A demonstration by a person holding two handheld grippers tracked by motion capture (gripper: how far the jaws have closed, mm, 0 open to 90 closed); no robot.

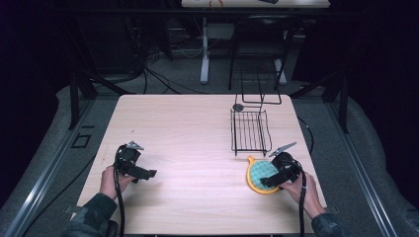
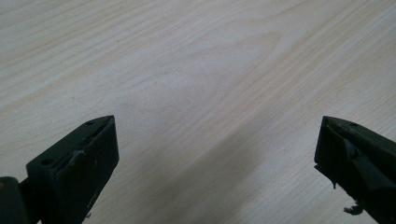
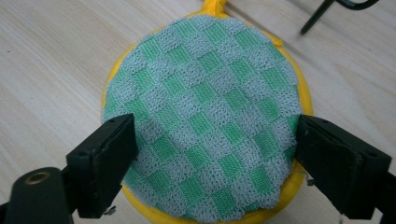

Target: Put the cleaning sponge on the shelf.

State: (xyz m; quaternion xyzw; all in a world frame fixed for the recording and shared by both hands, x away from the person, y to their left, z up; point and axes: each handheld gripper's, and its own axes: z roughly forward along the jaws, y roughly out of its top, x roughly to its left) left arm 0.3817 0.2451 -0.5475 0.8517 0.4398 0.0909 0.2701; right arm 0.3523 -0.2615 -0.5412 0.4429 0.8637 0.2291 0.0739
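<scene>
Work has hardly begun: my right gripper [image 3: 212, 154] holds its jaws wide on either side of the round mat [image 3: 205, 116], not yet pinching it, and my left gripper [image 2: 217, 154] waits with jaws apart above bare counter [image 2: 196, 70].

On the table [image 1: 197, 143], a wire rack [image 1: 250, 131] stands toward the far right, with a small round object [image 1: 238, 107] just behind its far left corner. A round pot holder [image 1: 261, 175] lies nearer the person, just before the rack's near edge, its loop pointing toward the rack. The right gripper [image 1: 271, 182] sits over the pot holder, jaws straddling it. The left gripper [image 1: 148, 174] is well apart, near the table's left front, above bare tabletop.
</scene>
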